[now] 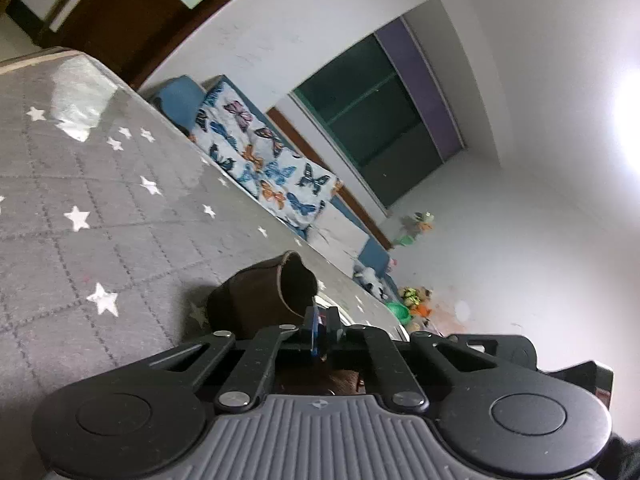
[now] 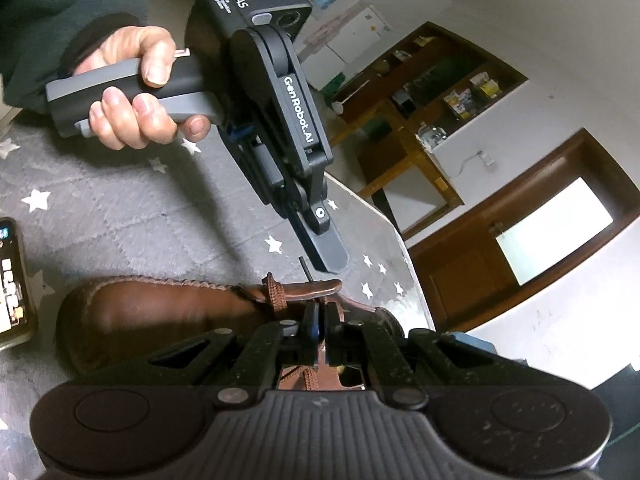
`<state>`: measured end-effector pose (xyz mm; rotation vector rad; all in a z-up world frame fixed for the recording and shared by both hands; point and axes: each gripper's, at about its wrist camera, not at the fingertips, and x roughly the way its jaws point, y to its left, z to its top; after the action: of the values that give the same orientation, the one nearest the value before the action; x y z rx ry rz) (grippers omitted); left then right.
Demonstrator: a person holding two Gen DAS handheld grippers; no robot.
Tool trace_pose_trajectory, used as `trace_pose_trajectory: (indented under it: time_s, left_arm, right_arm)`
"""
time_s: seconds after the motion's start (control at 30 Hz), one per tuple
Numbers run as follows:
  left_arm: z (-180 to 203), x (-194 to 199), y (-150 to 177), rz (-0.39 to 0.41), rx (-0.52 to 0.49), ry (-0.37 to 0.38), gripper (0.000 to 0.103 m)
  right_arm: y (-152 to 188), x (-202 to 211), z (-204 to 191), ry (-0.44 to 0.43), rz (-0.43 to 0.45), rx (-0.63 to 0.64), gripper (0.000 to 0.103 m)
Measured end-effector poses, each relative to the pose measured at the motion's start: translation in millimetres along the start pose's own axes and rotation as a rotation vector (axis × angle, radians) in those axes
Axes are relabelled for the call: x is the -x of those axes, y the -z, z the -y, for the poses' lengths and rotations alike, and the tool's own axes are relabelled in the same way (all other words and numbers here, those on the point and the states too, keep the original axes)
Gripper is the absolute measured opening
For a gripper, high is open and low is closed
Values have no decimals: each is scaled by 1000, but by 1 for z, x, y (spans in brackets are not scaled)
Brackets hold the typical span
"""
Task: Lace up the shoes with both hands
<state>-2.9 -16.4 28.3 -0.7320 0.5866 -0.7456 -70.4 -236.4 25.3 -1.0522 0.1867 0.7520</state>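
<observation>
Your right gripper (image 2: 321, 330) sits pressed together over the brown shoe (image 2: 160, 316) on the starred mat (image 2: 120, 216); beyond, your left gripper (image 2: 334, 262), also closed, hovers near the lace (image 2: 278, 296). Most lacing apparently remains.

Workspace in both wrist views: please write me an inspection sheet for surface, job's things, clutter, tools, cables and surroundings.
Surface: grey quilted cover with white stars, bare around the shoe.
Job's things: brown leather shoe lying on the cover; brown shoelace looped at an eyelet; dark lace tip sticking up by the left tool.
Clutter: phone-like device at the cover's edge.
Tools: left tool shut, tip just above the shoe, held by a hand; right tool shut, lace running under it; a grip cannot be confirmed.
Cables: nothing seen.
Surroundings: butterfly-print bedding, toys on the floor, wooden shelves.
</observation>
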Motion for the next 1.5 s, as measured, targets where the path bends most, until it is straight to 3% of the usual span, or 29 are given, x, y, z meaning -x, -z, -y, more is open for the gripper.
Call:
trace_pose_trajectory:
  time_s: [0.13,0.33,0.37,0.53,0.67,0.83,0.93,1.0,1.2,1.5]
  left_arm:
    - [2,3,-1,-26,-8,20,4]
    - [15,6,0,-67,-112,10,30]
    - [15,5,0,-70,-116,8,30]
    - [13,0,5,-92,-135,-9,27]
    - [12,3,6,-64,-139,-19,8]
    - [22,6,5,-64,-176,-71,6]
    - [33,9,3,-49,-221,-125,5]
    - [40,13,1,-27,-248,-168,4]
    - [67,29,-3,75,-415,-377,4]
    - [131,41,2,290,-823,-745,4]
  right_arm:
    - [0,2,3,2,-1,-19,2]
    - [-1,3,5,3,-4,-24,2]
    - [-2,3,5,3,-5,-25,2]
    - [-2,4,3,6,-8,-23,2]
    - [-3,5,0,8,-12,-24,2]
    - [-4,5,-1,20,-20,-24,4]
    - [-5,8,0,34,-30,-38,9]
    - [-5,11,-1,54,-35,-54,24]
    - [-4,31,-1,106,-55,-153,44]
    - [12,63,-3,136,-121,-419,52]
